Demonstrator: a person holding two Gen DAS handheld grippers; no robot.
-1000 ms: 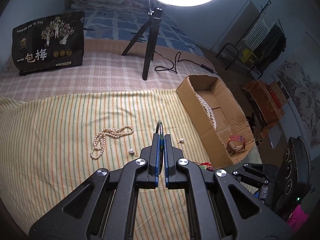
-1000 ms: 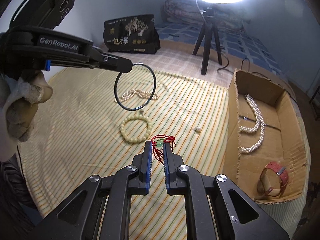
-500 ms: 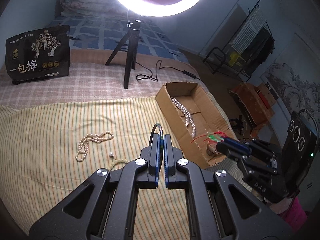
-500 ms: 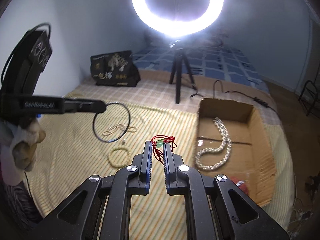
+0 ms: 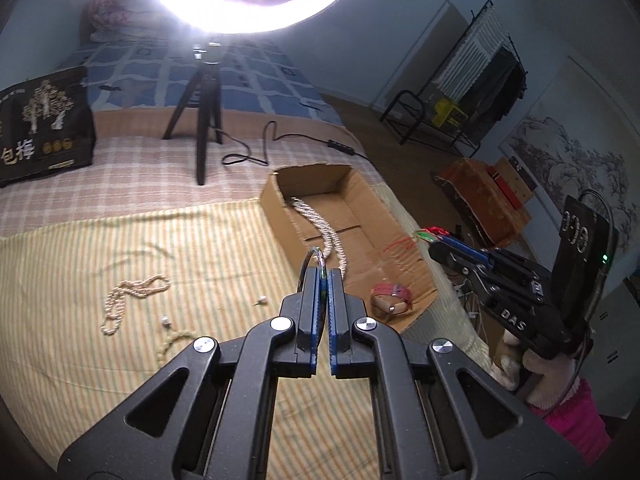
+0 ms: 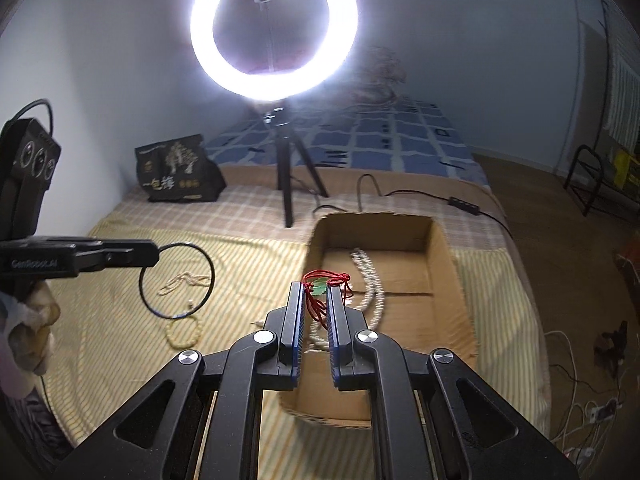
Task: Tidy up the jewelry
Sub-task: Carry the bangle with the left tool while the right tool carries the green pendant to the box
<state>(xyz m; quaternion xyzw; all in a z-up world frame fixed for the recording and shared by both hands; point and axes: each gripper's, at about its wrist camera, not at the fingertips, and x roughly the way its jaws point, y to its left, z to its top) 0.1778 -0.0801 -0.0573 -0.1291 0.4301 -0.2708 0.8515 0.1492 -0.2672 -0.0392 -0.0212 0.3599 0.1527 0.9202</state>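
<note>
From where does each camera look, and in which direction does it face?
Left wrist: sits on the left gripper, shut on a bangle, looking down over the bed toward the box; the right gripper and a hand show.
Right wrist: sits on the right gripper, shut on a red-cord pendant, above the box; the left gripper shows at left.
Shared: box, ring light, both grippers.

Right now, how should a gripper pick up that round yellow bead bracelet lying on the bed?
Come straight down from above on the bead bracelet and pinch one side of the loop, one finger inside and one outside. It lies flat on the striped cloth, so nothing sticks up to grab.
</note>
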